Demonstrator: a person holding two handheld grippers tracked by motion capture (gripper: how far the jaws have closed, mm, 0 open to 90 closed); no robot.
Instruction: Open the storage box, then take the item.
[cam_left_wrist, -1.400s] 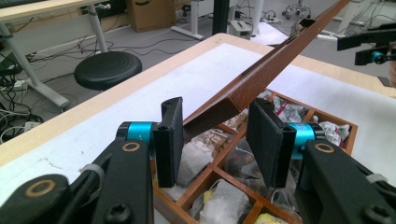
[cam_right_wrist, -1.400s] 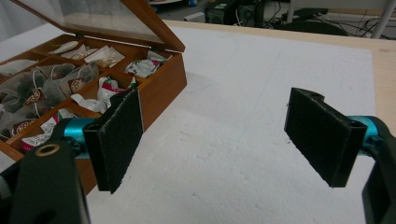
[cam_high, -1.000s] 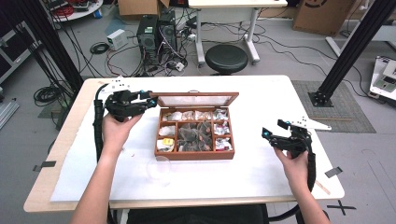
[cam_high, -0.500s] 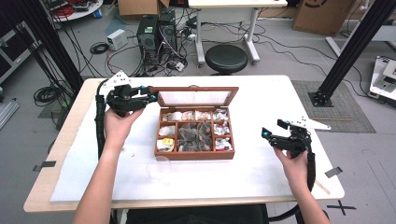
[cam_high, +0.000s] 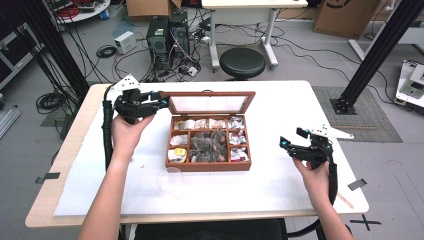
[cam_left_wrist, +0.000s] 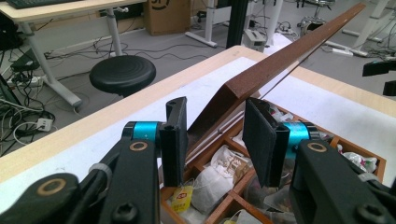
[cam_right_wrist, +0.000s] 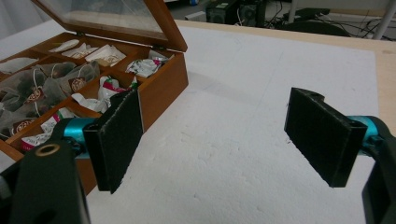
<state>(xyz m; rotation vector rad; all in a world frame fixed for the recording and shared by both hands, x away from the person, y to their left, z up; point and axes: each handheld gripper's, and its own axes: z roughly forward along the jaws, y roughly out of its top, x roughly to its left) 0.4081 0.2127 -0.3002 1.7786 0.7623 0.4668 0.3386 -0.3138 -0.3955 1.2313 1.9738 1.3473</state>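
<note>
Wooden tea box (cam_high: 209, 145), middle of a white-topped table (cam_high: 280, 185), glass-paned lid (cam_high: 210, 103) raised and tilted back on its hinges. Compartments hold tea bags (cam_high: 204, 146) and wrapped sachets, some with paper tags. Left gripper (cam_high: 159, 102), held in the left hand (cam_high: 126, 131), at the lid's left corner: in the left gripper view its jaws stand apart on either side of the lid's wooden edge (cam_left_wrist: 261, 70), not pressed against it. Right gripper (cam_high: 289, 142), held in the right hand (cam_high: 314, 176), well apart from the box on the right side of the table, jaws wide apart over bare surface. Clear round disc (cam_high: 170, 179) lies on the table just before the box.
</note>
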